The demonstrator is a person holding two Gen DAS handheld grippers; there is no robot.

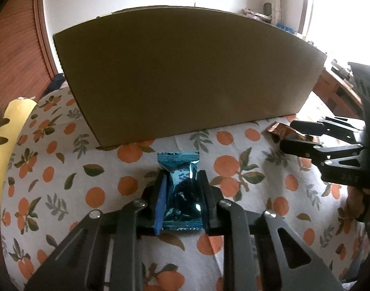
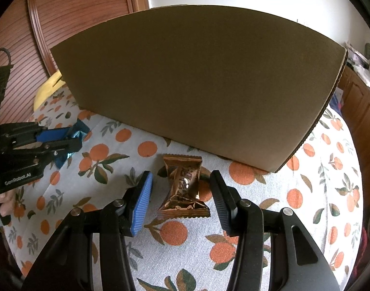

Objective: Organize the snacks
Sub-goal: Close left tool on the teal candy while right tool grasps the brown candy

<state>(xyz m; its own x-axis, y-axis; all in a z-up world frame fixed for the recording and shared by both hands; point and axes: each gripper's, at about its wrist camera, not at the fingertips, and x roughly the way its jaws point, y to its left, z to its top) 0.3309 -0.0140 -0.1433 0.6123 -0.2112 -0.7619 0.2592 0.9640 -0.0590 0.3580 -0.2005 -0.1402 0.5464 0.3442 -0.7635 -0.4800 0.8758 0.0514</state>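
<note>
A blue foil snack packet [image 1: 178,169] lies on the orange-print tablecloth, just in front of a large brown cardboard box [image 1: 185,72]. My left gripper [image 1: 181,177] is shut on the blue packet; it also shows at the left of the right wrist view [image 2: 74,137]. A brown foil snack packet [image 2: 183,186] lies on the cloth before the box [image 2: 197,84]. My right gripper [image 2: 181,180] is open, its fingers on either side of the brown packet, not touching it. In the left wrist view the right gripper [image 1: 288,134] shows at the right by the brown packet [image 1: 279,131].
The table wears a white cloth with oranges [image 2: 318,206]. A yellow cushion [image 1: 7,131] sits at the table's left edge. A wooden shutter door [image 2: 63,12] stands behind on the left; a wooden cabinet [image 2: 364,111] on the right.
</note>
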